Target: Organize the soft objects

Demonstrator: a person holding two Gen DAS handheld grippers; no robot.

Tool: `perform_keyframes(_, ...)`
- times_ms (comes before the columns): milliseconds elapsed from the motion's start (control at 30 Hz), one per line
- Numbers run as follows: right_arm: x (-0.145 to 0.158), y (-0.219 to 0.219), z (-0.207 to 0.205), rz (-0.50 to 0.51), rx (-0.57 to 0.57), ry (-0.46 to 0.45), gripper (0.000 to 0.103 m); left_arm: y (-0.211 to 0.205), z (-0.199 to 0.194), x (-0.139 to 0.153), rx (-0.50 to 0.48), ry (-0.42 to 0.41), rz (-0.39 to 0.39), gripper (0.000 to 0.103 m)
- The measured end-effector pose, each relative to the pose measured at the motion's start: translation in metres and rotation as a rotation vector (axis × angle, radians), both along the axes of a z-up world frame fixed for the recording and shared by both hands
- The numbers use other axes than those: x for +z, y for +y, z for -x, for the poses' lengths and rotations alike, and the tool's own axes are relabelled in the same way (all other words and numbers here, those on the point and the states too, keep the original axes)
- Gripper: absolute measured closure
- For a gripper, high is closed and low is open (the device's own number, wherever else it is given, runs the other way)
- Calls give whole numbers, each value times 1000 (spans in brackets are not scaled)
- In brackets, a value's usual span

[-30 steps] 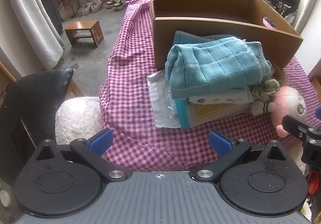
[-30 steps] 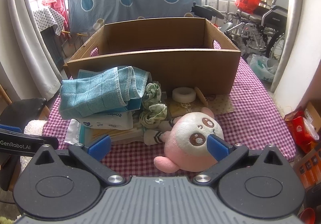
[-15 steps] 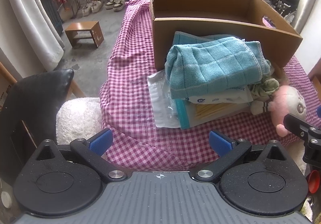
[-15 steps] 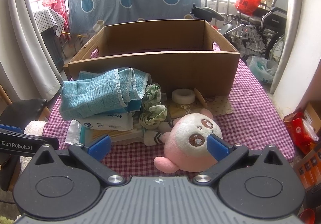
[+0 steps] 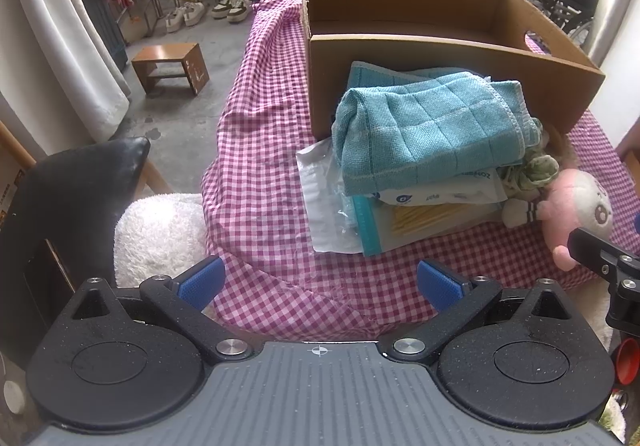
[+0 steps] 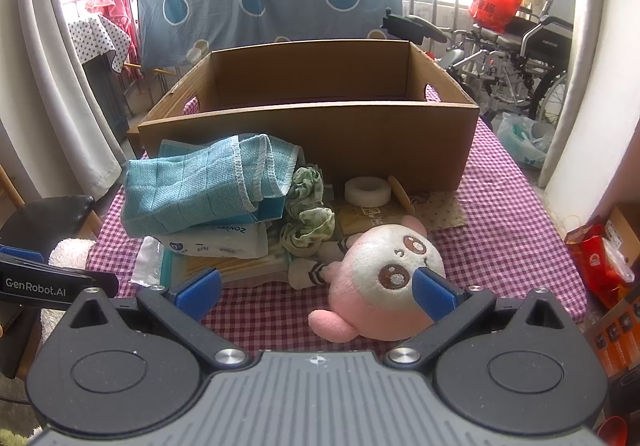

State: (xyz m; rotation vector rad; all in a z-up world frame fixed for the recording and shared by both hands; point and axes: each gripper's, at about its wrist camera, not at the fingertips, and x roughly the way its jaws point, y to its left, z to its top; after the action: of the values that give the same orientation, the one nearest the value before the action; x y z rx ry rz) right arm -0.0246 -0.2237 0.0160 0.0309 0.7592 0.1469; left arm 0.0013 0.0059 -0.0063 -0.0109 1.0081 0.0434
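Observation:
A folded teal towel (image 5: 432, 130) (image 6: 208, 182) tops a stack of flat packets in front of a brown cardboard box (image 5: 440, 58) (image 6: 312, 130). A crumpled green cloth (image 6: 308, 212) and a striped sock (image 6: 312, 272) lie beside the stack. A pink and white plush toy (image 6: 384, 278) (image 5: 580, 210) rests on the checked tablecloth. My right gripper (image 6: 316, 288) is open just in front of the plush, its right fingertip over the toy's face. My left gripper (image 5: 320, 282) is open, low at the table's near left edge, short of the stack.
A white tape roll (image 6: 367, 191) and a round wooden piece lie against the box front. Left of the table are a black chair (image 5: 72, 198) with a white fluffy cushion (image 5: 160, 230) and a wooden stool (image 5: 170, 66). A wheelchair (image 6: 520, 62) stands behind on the right.
Both views have shifted only slightly; the right gripper has pulled back a touch from the plush. Nothing has been grasped or moved.

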Motion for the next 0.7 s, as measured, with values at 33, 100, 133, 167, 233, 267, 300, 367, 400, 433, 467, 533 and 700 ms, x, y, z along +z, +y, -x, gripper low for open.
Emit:
perform_keyframes(33, 0, 0, 0, 0, 1, 0, 0, 1, 0, 0, 0, 0, 0, 0)
perform_keyframes(100, 0, 0, 0, 0, 0, -1, 0, 1, 1, -1, 0, 1, 0, 0)
perform_keyframes(133, 0, 0, 0, 1, -1, 0, 0, 1, 0, -1, 0, 1, -1, 0)
perform_keyframes(167, 0, 0, 0, 0, -1, 1, 0, 1, 1, -1, 0, 2, -1, 0)
perform_keyframes(233, 0, 0, 1, 0, -1, 2, 0, 1, 1, -1, 0, 2, -2, 0)
perform_keyframes(267, 0, 1, 1, 1, -1, 2, 0, 2, 1, -1, 1, 2, -2, 0)
perform_keyframes(300, 0, 1, 1, 1, -1, 1, 0, 2, 1, -2, 0, 3, -2, 0)
perform_keyframes(367, 0, 1, 1, 2, 0, 2, 0, 2, 1, -2, 0, 5, -3, 0)
perform_keyframes(400, 0, 1, 1, 3, -1, 2, 0, 2, 1, -2, 0, 6, -3, 0)
perform_keyframes(433, 0, 1, 1, 3, -1, 2, 0, 2, 1, -3, 0, 7, -4, 0)
perform_keyframes(467, 0, 1, 1, 4, -1, 2, 0, 2, 1, -2, 0, 7, -4, 0)
perform_keyframes(533, 0, 1, 1, 5, -2, 2, 0, 2, 1, -3, 0, 9, -5, 0)
perform_keyframes(700, 0, 1, 1, 4, -2, 1, 0, 0, -1, -3, 0, 13, -9, 0)
